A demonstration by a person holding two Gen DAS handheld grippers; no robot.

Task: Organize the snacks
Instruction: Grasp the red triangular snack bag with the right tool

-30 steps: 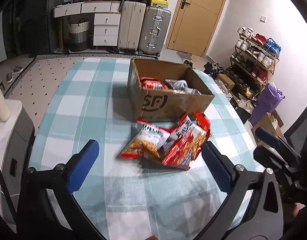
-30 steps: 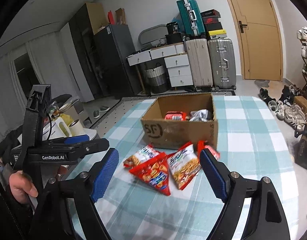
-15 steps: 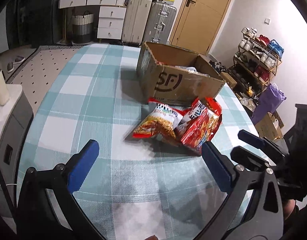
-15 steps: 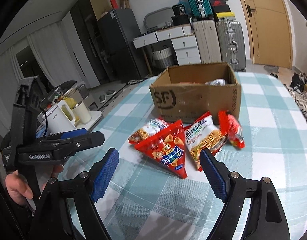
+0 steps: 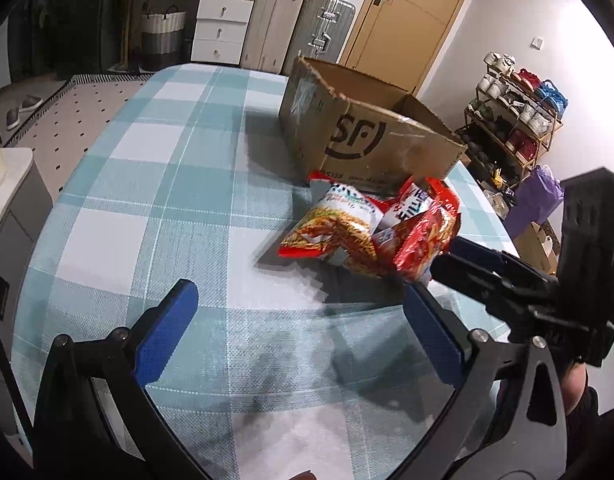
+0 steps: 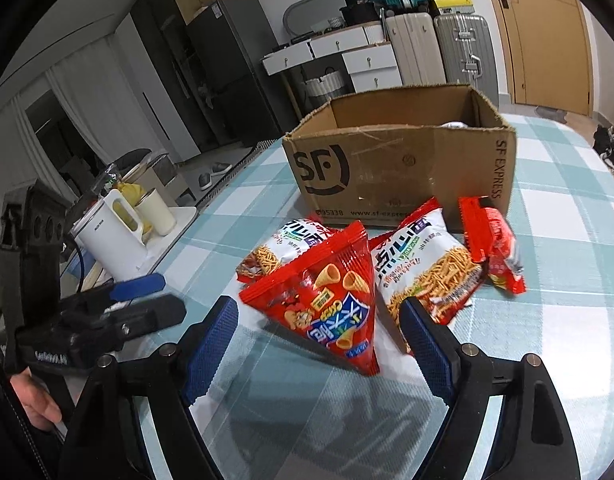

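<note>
Several snack bags lie on the checked tablecloth in front of an open cardboard box [image 6: 403, 160], which also shows in the left wrist view [image 5: 367, 136]. A red triangular cone-snack bag [image 6: 331, 300] lies nearest, between the open fingers of my right gripper [image 6: 323, 344]. Two noodle-snack bags [image 6: 427, 268] [image 6: 283, 244] and a small red packet [image 6: 495, 248] lie behind it. My left gripper [image 5: 303, 328] is open and empty, low over the cloth to the left of the pile [image 5: 367, 236].
A white kettle [image 6: 107, 236] and cups stand on a side cabinet left of the table. Suitcases [image 5: 299, 20] and drawers stand behind the table, a shoe rack [image 5: 515, 120] at the right. The table edge curves close at the right.
Both grippers have dropped lower and moved in toward the snack pile. The right gripper's fingers now flank the red triangular bag. Both stay open.
</note>
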